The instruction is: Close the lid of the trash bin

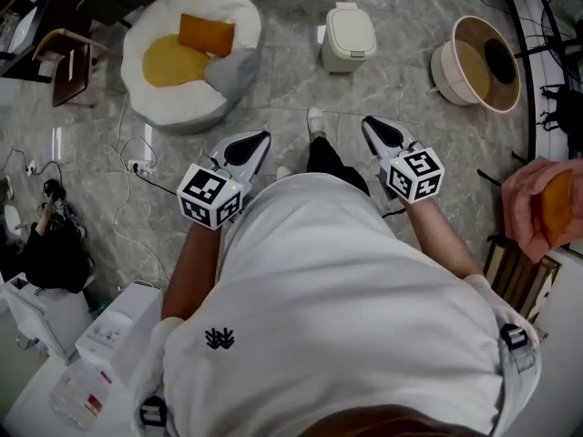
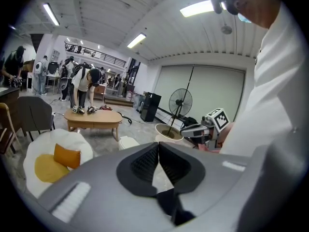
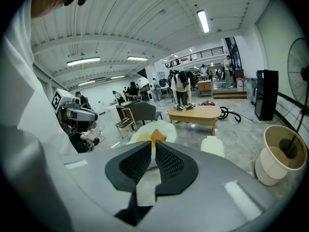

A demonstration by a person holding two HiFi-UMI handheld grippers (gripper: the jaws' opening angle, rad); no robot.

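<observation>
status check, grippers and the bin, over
left gripper shut, empty; right gripper slightly open, empty. trash bin ahead, untouched, lid looks down. nothing in the way.

The trash bin (image 1: 348,36) looks smooth matt plastic, floor (image 1: 301,89) glossy veined stone, beanbag (image 1: 164,98) probably cloth.

The left gripper (image 2: 158,144) is seen with its jaws closed together at the tips, and nothing is held between them. Just beyond the tips, a small white trash bin (image 2: 128,141) is seen on the floor, partly hidden by the jaws. A white beanbag (image 2: 35,148) bearing an orange cushion (image 2: 66,155) is seen at the left, with a wooden table (image 2: 94,119) behind it. The right gripper (image 2: 187,128) is seen at the right, beside a round tub (image 2: 165,127) and a fan (image 2: 180,102).
</observation>
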